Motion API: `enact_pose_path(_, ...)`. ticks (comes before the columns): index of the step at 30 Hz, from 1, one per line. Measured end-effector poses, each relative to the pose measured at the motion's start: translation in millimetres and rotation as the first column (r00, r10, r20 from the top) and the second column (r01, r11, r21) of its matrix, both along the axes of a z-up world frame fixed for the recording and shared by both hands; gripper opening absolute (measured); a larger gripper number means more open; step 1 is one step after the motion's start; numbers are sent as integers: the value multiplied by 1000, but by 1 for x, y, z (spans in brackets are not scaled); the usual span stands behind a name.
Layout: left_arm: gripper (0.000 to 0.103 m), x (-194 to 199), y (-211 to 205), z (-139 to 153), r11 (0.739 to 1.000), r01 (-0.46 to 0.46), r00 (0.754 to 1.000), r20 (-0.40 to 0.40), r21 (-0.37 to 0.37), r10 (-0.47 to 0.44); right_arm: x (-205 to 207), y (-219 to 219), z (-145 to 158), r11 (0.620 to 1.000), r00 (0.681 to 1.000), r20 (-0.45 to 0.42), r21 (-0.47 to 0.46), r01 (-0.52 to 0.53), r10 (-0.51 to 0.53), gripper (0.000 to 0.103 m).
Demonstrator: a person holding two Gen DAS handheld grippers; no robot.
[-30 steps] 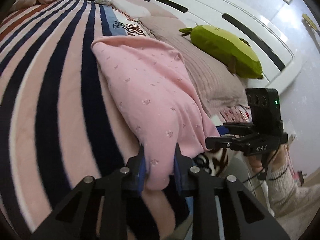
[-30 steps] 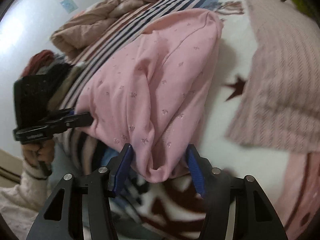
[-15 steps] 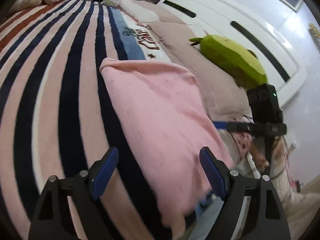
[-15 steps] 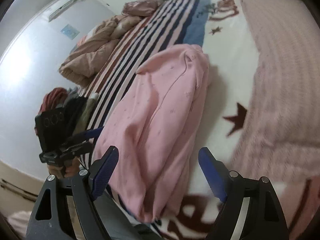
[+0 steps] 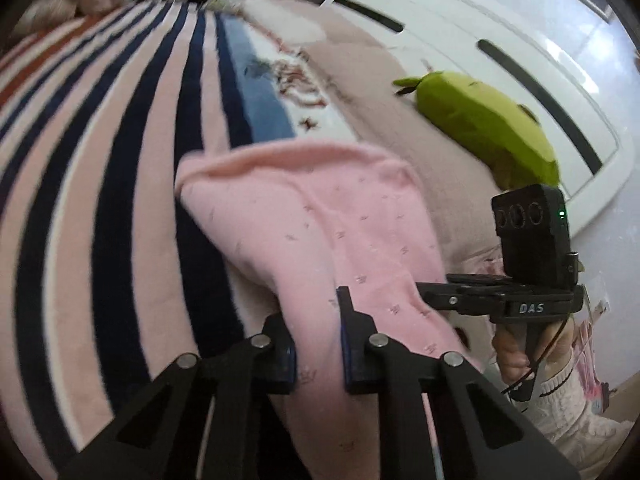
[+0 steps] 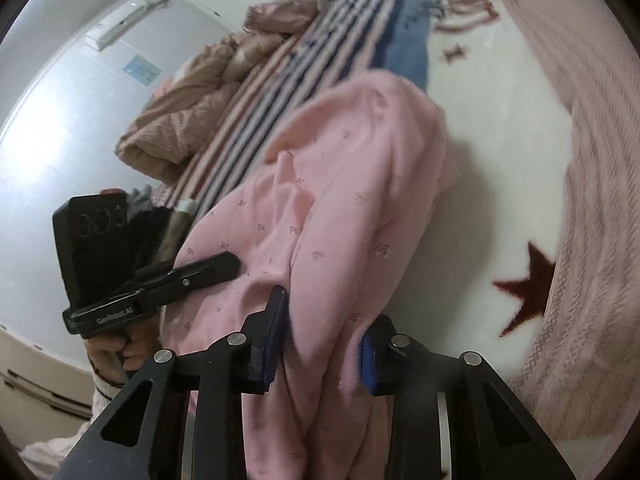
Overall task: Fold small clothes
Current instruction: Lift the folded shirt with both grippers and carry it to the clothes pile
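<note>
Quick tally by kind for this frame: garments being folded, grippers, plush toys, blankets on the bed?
Pink garment: 1, its near edge between the closing jaws of both grippers
Grippers: 2, left gripper and right gripper
Green plush toy: 1
Blankets: 3, striped blanket, pink knit blanket, bunched brown blanket
Total: 7

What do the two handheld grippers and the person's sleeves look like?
Both grippers, left and right, are black with blue finger pads and silver screws. Each carries a black box with three round holes; the right one's shows a green light and "DAS" lettering. The sleeves are cream knit.
</note>
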State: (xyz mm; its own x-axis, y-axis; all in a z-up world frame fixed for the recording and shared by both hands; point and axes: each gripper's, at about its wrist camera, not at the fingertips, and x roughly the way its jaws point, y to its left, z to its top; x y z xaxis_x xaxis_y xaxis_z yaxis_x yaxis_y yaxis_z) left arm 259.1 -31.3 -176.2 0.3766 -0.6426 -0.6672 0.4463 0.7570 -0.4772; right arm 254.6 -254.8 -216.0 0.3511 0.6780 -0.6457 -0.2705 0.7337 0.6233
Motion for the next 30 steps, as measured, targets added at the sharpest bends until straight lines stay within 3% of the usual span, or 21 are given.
enact_pose_path(2, 13, -7, 7, 24, 1000, -11, 999, 53, 8, 10, -4, 3, 15, 1000, 999, 34, 17, -8, 7, 18)
enact_pose_path(8, 12, -28, 38, 94, 997, -57, 982, 180, 45, 49, -20, 46, 81, 997, 981, 182, 33, -71, 64, 17)
enact_pose_path(16, 12, -78, 118, 191, 981, -174, 927, 352, 84, 134, -41, 131, 164, 978, 928, 341, 81, -190, 152, 17)
enact_pose_path(24, 12, -120, 223, 273, 942, -312, 864, 449, 120, 228, -65, 255, 244, 937, 834, 483, 77, -342, 265, 17)
enact_pose_path(30, 12, -135, 302, 302, 890, -433, 826, 458, 142, 329, -62, 346, 267, 902, 801, 493, 71, -426, 339, 17)
